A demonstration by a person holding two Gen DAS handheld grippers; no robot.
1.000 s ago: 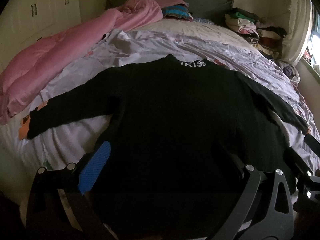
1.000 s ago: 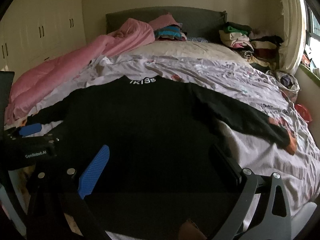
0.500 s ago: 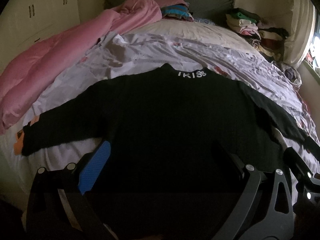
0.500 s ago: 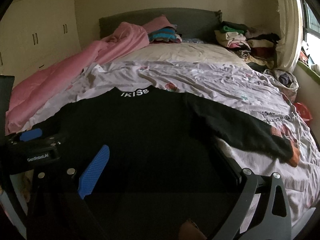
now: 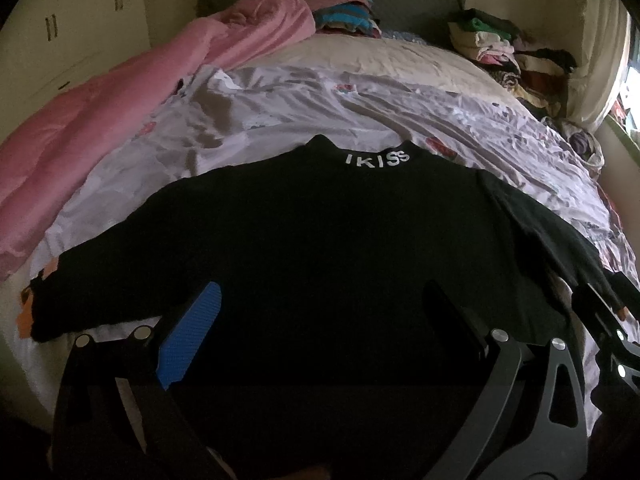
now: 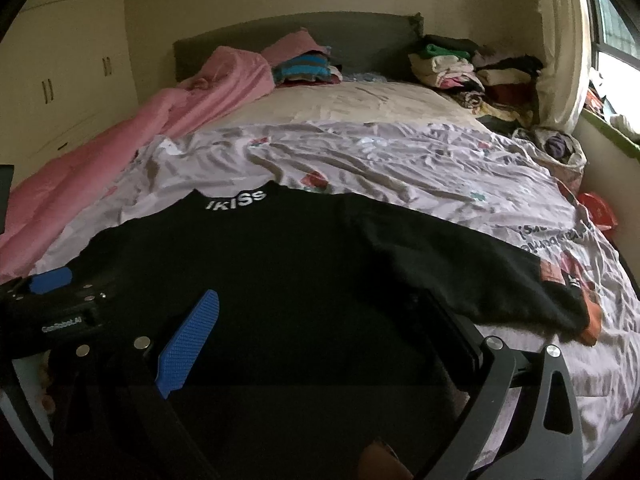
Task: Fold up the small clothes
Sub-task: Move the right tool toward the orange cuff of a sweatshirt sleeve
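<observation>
From the left wrist, the black sweater (image 5: 320, 248) lies flat on the bed (image 5: 320, 112), sleeves spread, ready for folding; the left gripper (image 5: 320, 304) hangs released above its hem. From the right wrist, the right gripper (image 6: 320, 312) likewise gapes, holding nothing.

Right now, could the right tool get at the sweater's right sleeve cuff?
Probably yes. The right tool hangs open above the sweater, and the sleeve lies flat on the sheet with nothing covering its cuff.
</observation>
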